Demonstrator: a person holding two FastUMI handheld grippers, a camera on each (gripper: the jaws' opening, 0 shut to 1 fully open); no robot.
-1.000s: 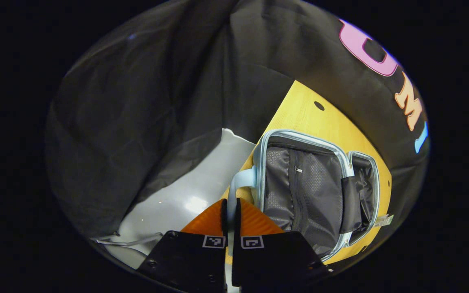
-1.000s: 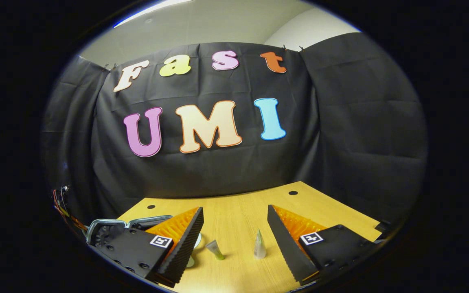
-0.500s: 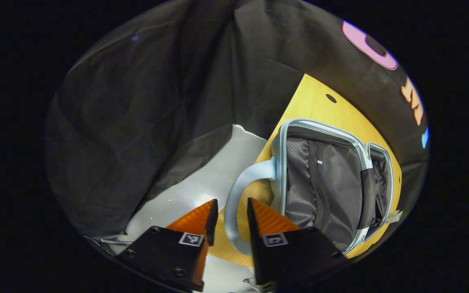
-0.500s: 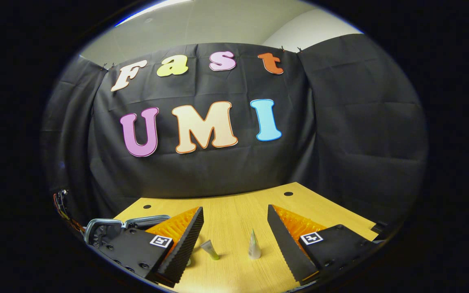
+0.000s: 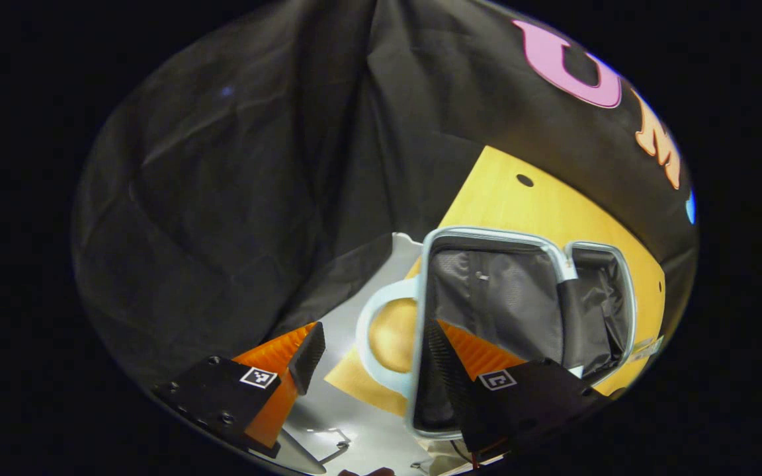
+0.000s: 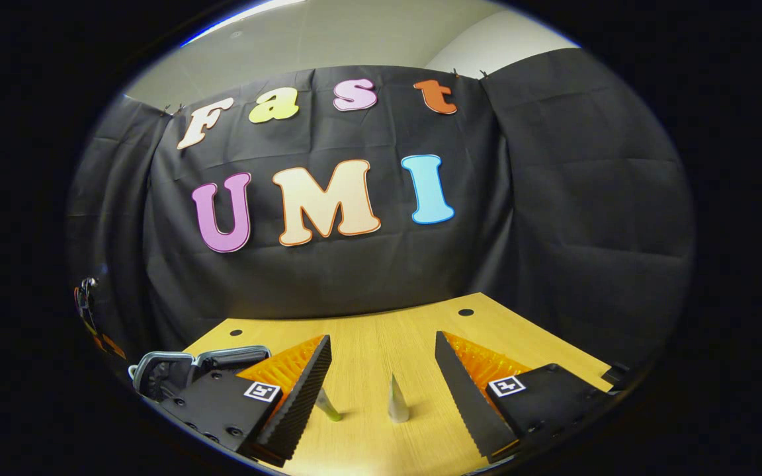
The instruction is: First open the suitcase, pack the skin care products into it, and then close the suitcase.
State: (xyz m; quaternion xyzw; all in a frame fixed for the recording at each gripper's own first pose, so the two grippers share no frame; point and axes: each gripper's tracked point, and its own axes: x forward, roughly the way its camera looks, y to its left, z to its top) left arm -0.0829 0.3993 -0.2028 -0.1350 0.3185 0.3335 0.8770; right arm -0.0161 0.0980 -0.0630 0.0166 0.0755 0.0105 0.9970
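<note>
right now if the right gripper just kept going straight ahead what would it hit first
Most likely the pale upright tube, standing on the table between the open fingers of the right gripper. A green-capped tube sits just left of that line. Depth is hard to judge; the gripper might pass above them.

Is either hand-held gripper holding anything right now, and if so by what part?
Nothing is held. The left hand-held gripper is open with the suitcase handle loose between its fingers; the right hand-held gripper is open above the table.

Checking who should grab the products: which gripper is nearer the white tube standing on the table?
Right. The right gripper is open with the white tube between its fingers; the left gripper is at the suitcase handle.
</note>
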